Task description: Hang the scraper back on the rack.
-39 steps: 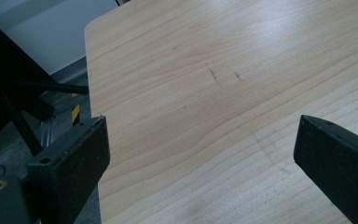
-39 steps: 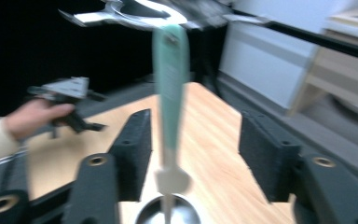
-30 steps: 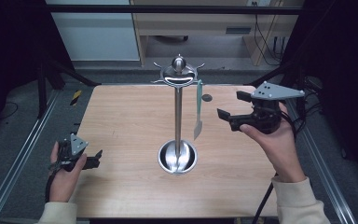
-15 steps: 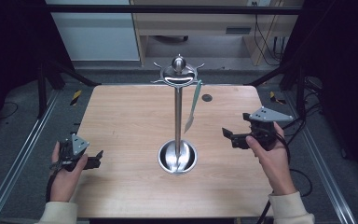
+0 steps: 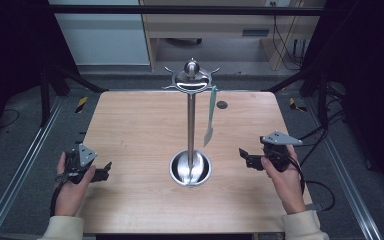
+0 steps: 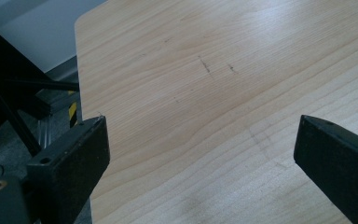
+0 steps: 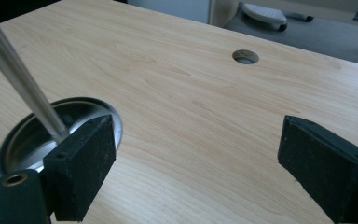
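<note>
— What are your grippers doing?

— I am holding my right gripper (image 5: 243, 158) low over the table (image 5: 140, 120), jaws spread wide and gripping nothing. My left gripper (image 5: 103, 172) is sitting near the table's left edge, also gaping and empty.

— What is lying nearest the right one?

— The stand (image 5: 191, 125) is rising just to its left. In the right gripper view its round base (image 7: 23, 135) is showing just behind my left jaw, with the pole (image 7: 18, 77) slanting up from it.

— And the spatula?

— The spatula (image 5: 210, 117) is hanging from the stand's top, beyond and left of my right gripper, well apart from it. Farther ahead, a hole (image 7: 245, 56) is showing in the table.

— The left one?

— Bare wood is lying between its jaws.
</note>
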Demonstrator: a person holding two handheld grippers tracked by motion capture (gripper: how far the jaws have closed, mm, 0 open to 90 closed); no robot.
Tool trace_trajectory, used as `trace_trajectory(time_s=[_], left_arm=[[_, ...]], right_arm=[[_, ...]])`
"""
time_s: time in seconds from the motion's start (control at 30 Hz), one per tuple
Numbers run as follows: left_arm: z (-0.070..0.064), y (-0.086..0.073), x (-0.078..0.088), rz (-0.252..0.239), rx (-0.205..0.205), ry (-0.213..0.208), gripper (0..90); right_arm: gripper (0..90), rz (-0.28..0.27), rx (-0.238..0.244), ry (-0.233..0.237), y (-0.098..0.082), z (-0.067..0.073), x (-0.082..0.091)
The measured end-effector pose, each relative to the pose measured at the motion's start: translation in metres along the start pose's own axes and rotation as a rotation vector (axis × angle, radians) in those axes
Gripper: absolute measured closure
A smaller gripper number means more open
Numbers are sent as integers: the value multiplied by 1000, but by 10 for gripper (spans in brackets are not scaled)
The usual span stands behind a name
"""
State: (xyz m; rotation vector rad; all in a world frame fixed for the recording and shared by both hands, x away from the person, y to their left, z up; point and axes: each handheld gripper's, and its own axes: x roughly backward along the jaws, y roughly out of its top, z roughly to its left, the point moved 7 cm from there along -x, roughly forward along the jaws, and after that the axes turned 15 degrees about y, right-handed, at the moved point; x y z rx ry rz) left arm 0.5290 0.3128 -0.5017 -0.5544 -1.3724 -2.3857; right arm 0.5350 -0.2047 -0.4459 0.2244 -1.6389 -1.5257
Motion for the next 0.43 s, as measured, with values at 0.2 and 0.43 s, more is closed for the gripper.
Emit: trace_trajectory(time_s=[0.2,0.43], left_arm=[[-4,-2,-2,11,7,-6,32],[-5,-2,-6,15,12,-7,32]], right_arm=[[120,16,-16,-12,-25,-2,-13],[130,63,-18,-40,-42,-6,-24]])
